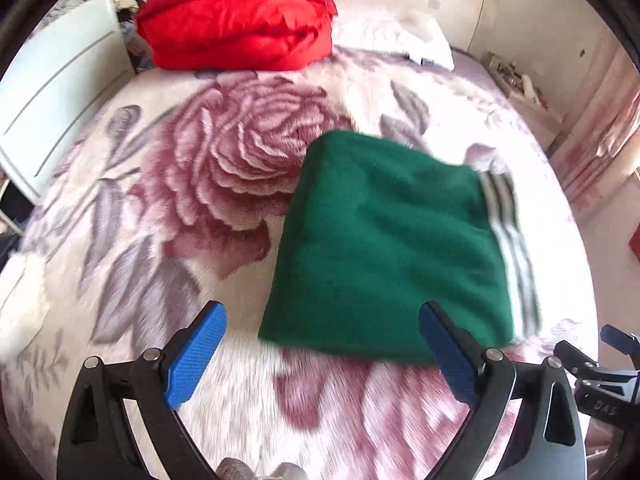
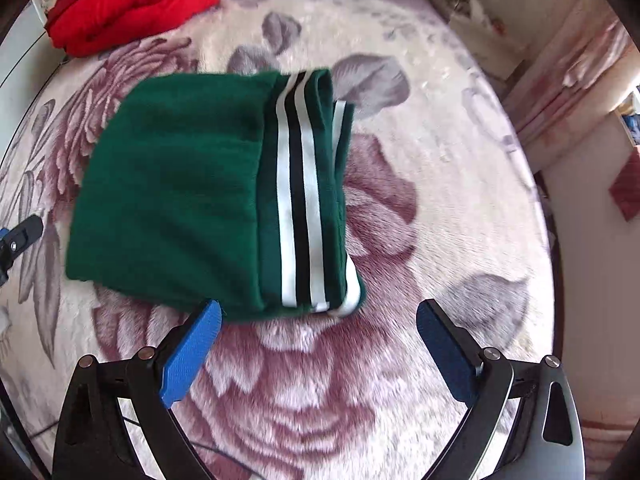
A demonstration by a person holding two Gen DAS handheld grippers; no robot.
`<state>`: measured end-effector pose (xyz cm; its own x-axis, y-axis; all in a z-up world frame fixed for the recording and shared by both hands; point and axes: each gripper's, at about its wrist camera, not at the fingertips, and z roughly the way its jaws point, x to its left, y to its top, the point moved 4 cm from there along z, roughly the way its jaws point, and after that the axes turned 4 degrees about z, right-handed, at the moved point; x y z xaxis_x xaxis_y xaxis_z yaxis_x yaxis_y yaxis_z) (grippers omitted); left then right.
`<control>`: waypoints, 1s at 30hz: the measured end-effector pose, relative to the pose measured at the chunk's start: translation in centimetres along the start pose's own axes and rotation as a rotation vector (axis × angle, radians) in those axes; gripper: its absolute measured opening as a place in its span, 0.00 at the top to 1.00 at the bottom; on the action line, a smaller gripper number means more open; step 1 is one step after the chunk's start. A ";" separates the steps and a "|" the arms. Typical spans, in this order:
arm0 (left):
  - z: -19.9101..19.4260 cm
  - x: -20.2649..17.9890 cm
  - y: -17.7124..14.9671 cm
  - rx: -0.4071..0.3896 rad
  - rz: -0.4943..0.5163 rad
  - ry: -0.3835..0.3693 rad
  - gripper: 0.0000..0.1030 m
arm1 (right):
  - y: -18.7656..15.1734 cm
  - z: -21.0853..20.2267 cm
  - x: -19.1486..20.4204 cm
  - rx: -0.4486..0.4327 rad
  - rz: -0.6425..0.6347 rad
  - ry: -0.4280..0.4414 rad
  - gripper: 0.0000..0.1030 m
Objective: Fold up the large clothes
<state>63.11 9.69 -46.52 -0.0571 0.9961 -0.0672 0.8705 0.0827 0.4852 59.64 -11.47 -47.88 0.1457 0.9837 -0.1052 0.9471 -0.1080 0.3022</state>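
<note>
A green garment (image 1: 384, 248) with black and white side stripes lies folded into a compact rectangle on the floral bed cover (image 1: 192, 184). It also shows in the right wrist view (image 2: 180, 192), stripes (image 2: 298, 200) on its right side. My left gripper (image 1: 322, 344) is open and empty, just in front of the garment's near edge. My right gripper (image 2: 318, 340) is open and empty, its left blue pad (image 2: 192, 352) at the garment's near edge. Part of the right gripper (image 1: 600, 376) shows at the left view's lower right.
A red quilted bundle (image 1: 240, 12) sits at the far left of the bed, beside a white pillow (image 1: 404, 36). A white cabinet (image 1: 52, 92) stands left of the bed. Pink curtains (image 2: 580, 68) and a cluttered ledge (image 1: 516, 76) are on the right.
</note>
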 end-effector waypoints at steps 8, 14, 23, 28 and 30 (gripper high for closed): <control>-16.2 -3.0 -1.1 -0.096 0.025 -0.003 0.04 | -3.6 -19.6 -1.9 -0.157 0.031 -0.016 0.03; -28.4 -4.9 -3.1 -0.172 0.049 -0.009 0.04 | -8.5 -32.8 -4.6 -0.254 0.044 -0.041 0.03; -41.6 -6.2 -7.3 -0.262 0.058 0.000 0.04 | -14.4 -49.4 -7.7 -0.398 0.072 -0.037 0.03; -46.1 -6.3 -9.1 -0.295 0.054 0.011 0.04 | -18.0 -55.5 -8.5 -0.446 0.072 -0.005 0.03; -47.5 -6.1 -9.7 -0.308 0.042 0.011 0.04 | -19.2 -57.4 -9.0 -0.464 0.074 0.002 0.03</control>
<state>31.82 4.23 -9.40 -0.0314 0.9990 -0.0327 0.6829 0.0453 0.7291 23.75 -10.02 1.67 0.2071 0.9761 -0.0651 0.7062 -0.1031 0.7005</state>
